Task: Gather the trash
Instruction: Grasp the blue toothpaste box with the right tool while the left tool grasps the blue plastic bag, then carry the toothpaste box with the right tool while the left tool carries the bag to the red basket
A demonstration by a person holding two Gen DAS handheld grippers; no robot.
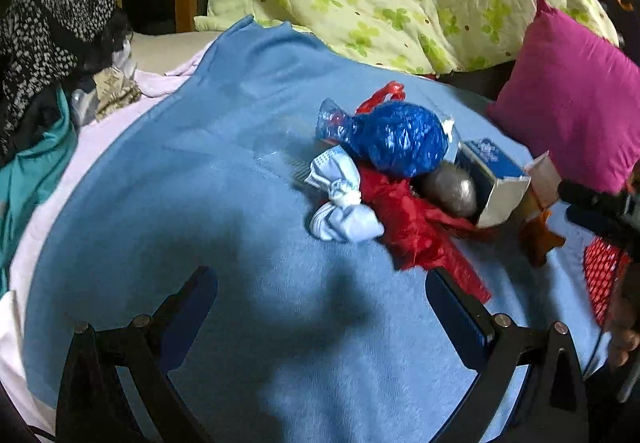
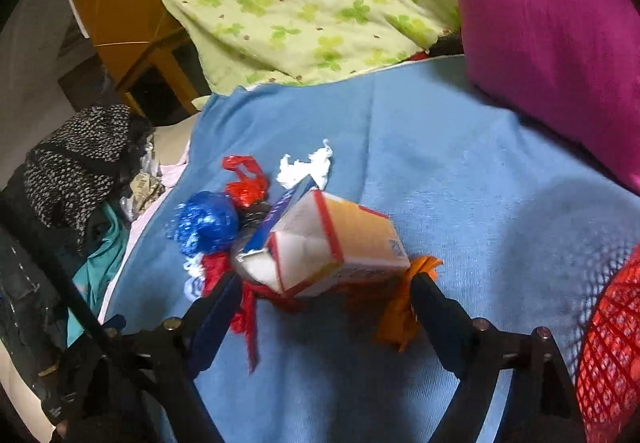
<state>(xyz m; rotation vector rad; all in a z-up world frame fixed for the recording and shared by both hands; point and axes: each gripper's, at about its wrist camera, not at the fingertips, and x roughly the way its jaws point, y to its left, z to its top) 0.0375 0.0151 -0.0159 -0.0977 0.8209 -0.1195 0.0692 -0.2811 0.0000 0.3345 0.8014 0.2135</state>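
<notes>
The trash pile (image 1: 400, 179) lies on the blue blanket (image 1: 200, 203) near the magenta pillow (image 1: 576, 95). The left gripper (image 1: 320, 307) hovers short of it, jaws spread and empty. The right gripper (image 2: 326, 295) stands with jaws released either side of the red-edged carton (image 2: 336, 243), pads not pressing.

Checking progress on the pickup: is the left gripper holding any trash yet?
No. The left gripper is open over bare blue blanket, short of the trash pile.
</notes>
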